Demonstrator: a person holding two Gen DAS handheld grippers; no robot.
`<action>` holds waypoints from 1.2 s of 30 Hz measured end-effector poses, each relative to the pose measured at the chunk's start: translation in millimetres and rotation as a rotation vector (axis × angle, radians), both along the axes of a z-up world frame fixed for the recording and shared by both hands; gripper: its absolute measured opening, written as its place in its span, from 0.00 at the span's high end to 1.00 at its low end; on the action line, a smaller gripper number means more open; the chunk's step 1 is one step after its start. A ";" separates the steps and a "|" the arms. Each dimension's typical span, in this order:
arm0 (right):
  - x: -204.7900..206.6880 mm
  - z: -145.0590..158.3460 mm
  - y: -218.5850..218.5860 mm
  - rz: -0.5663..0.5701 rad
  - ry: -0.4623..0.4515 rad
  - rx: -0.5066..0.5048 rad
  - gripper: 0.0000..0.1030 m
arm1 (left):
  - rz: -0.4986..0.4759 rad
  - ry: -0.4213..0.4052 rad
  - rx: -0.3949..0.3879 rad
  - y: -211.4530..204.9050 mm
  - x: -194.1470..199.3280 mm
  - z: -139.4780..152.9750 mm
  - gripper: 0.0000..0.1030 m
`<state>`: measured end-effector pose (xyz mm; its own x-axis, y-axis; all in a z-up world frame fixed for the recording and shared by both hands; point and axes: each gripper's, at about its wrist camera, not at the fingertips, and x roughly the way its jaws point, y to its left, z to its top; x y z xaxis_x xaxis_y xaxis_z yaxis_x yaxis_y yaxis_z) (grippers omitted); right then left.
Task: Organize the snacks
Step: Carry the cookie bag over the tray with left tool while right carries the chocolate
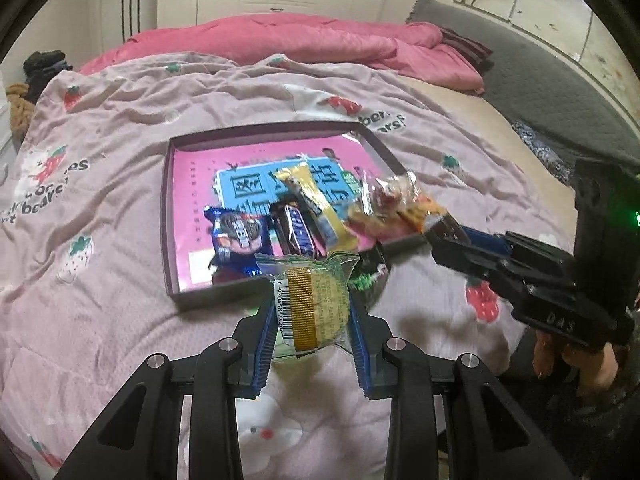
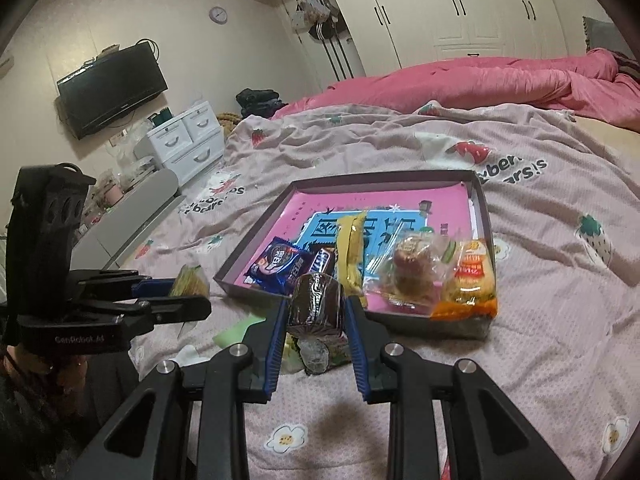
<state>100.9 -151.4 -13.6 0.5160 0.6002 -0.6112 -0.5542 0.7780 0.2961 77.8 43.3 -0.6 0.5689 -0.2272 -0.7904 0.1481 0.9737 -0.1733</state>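
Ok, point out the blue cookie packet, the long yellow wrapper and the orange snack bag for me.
Blue cookie packet (image 2: 280, 266), right wrist view, on the middle of its printed front.
Long yellow wrapper (image 2: 352, 256), right wrist view, on its midsection.
Orange snack bag (image 2: 470, 280), right wrist view, on its front label.

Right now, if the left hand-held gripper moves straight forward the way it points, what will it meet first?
The left hand-held gripper, shut on a green-wrapped cake, would probably first reach the near wall of the tray, then the blue cookie packet just inside it. Its height above the wall is unclear, so it may pass over.
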 end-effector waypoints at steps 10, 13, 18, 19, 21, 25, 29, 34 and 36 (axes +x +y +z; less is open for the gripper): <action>14.5 3.6 -1.2 -0.029 -0.040 0.002 0.71 | 0.067 0.005 0.014 2.3 30.1 -7.4 0.66; 20.4 3.5 -1.3 -0.037 -0.043 0.008 0.71 | 0.090 0.010 0.015 2.8 40.5 -11.3 0.66; 29.0 2.8 -1.6 -0.046 -0.046 0.014 0.71 | 0.112 0.008 0.024 0.9 55.3 -14.7 0.66; 31.0 2.2 -1.4 -0.047 -0.045 0.015 0.71 | 0.115 0.009 0.024 0.1 57.9 -15.8 0.66; 33.7 0.2 0.0 -0.046 -0.040 0.014 0.71 | 0.121 0.014 0.030 -1.5 64.1 -19.4 0.66; 36.1 -2.6 2.6 -0.044 -0.036 0.010 0.71 | 0.128 0.024 0.041 -4.5 74.4 -26.4 0.66; 39.0 -4.3 6.2 -0.035 -0.034 0.005 0.71 | 0.136 0.038 0.051 -6.8 82.5 -33.8 0.66; 45.0 -8.3 13.3 -0.025 -0.037 -0.015 0.71 | 0.133 0.045 0.057 -10.3 88.7 -40.6 0.66; 46.7 -10.9 16.4 -0.022 -0.036 -0.026 0.71 | 0.130 0.051 0.060 -11.9 91.0 -43.6 0.66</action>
